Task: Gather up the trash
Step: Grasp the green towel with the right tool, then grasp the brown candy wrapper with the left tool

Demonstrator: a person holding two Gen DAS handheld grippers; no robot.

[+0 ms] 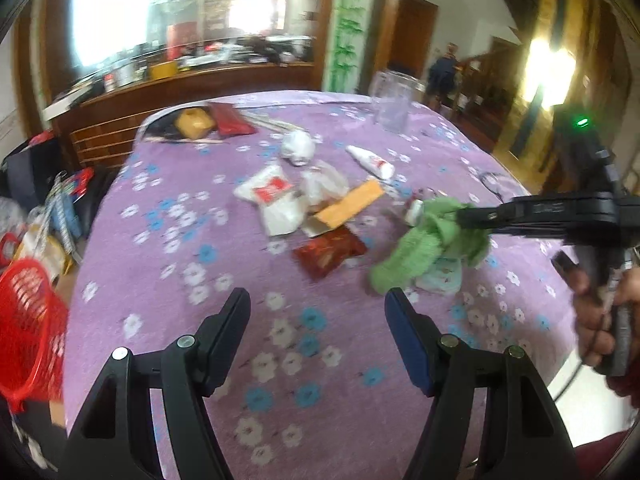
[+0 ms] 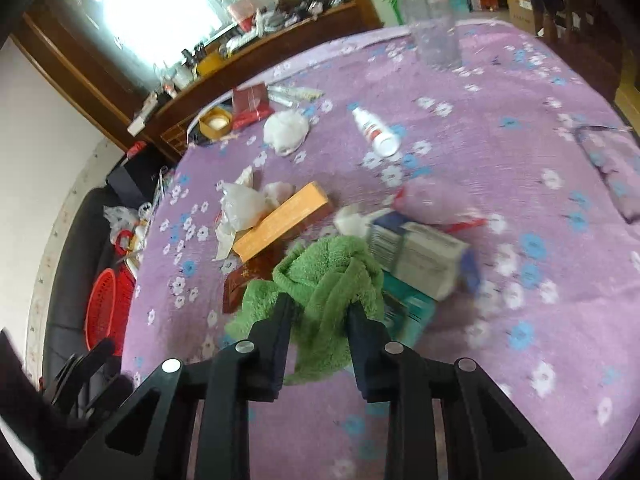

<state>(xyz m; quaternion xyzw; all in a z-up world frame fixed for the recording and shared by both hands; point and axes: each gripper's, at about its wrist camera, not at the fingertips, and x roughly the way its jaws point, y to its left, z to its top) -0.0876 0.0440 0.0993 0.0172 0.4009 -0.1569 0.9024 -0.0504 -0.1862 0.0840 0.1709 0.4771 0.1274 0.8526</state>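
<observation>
Trash lies on a round table with a purple flowered cloth (image 1: 192, 240): an orange box (image 1: 348, 204), a dark red wrapper (image 1: 328, 252), white plastic bags (image 1: 276, 196), a crumpled white wad (image 1: 298, 148) and a white tube (image 1: 370, 160). My right gripper (image 2: 320, 304) is shut on a green cloth (image 2: 328, 276), also seen in the left wrist view (image 1: 432, 240), pressed among the trash beside a blue-and-white carton (image 2: 416, 256). My left gripper (image 1: 316, 300) is open and empty above the near part of the table.
A red mesh basket (image 1: 28, 320) sits below the table's left edge, also in the right wrist view (image 2: 106, 308). A clear plastic cup (image 1: 392, 100) stands at the far side. A yellow box (image 1: 194, 122) and red packet (image 1: 232, 120) lie at the far left.
</observation>
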